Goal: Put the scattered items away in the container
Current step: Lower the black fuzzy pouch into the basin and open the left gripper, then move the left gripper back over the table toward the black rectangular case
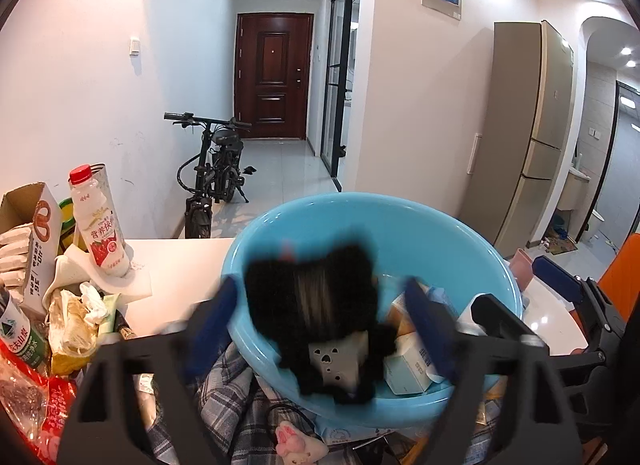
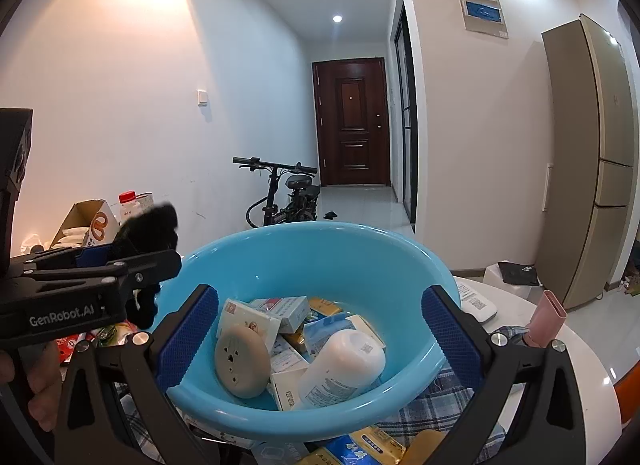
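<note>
A light blue plastic bowl (image 1: 360,205) (image 2: 320,233) sits on a plaid cloth on the white table. It holds a beige oval gadget (image 2: 240,361), a white bottle (image 2: 344,365) and several small boxes. A black fluffy item (image 1: 316,305) (image 2: 152,229), blurred, hangs over the bowl's near-left rim between the fingers of my left gripper (image 1: 320,329) (image 2: 148,249). The jaws stand wide and the pads do not press it. My right gripper (image 2: 320,337) is open over the bowl's near side, with nothing between its fingers.
Clutter crowds the table's left: a red-capped milk bottle (image 1: 100,221), an open cardboard box (image 1: 36,233), tissues and snack packets. A pink plush (image 1: 296,445) lies on the plaid cloth (image 1: 224,385). A pink case (image 2: 548,317) stands at the right. A bicycle (image 2: 280,201) stands beyond the table.
</note>
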Motion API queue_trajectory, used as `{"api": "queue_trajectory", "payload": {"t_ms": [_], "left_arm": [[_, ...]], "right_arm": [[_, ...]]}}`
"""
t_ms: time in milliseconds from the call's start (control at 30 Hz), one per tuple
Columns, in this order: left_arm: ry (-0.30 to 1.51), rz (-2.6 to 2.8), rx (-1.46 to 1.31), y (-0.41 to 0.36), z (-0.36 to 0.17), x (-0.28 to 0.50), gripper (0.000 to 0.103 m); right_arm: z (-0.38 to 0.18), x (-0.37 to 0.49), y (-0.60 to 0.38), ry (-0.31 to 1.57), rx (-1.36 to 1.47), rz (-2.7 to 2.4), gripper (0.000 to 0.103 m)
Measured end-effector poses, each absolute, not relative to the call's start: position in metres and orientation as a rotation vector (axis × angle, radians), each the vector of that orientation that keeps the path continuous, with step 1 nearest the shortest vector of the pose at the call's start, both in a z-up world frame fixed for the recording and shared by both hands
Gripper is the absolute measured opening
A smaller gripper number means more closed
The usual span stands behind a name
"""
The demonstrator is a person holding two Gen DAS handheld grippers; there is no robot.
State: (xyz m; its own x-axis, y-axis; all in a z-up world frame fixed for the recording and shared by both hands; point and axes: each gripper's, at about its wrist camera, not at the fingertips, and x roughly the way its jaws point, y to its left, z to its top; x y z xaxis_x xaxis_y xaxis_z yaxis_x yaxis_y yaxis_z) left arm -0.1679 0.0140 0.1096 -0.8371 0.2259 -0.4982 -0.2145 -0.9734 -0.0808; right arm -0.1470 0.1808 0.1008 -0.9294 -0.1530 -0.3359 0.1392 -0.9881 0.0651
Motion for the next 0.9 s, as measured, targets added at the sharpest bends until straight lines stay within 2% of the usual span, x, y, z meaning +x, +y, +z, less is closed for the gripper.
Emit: {"api": "queue_trajectory", "payload": {"t_ms": [233, 900], "left_arm": [[0.024, 2.838, -0.744, 0.0176, 0.1098, -0.1653, 0.103], [0.039, 2.857, -0.747, 0.0126, 0.1101, -0.1640, 0.103]], "right_arm": [[0.0999, -0.1459, 0.1811, -0.059, 0.520, -2.947, 0.103], [0.1012, -0.1434, 0.1781, -0.032, 0.530, -2.942, 0.103]]}}
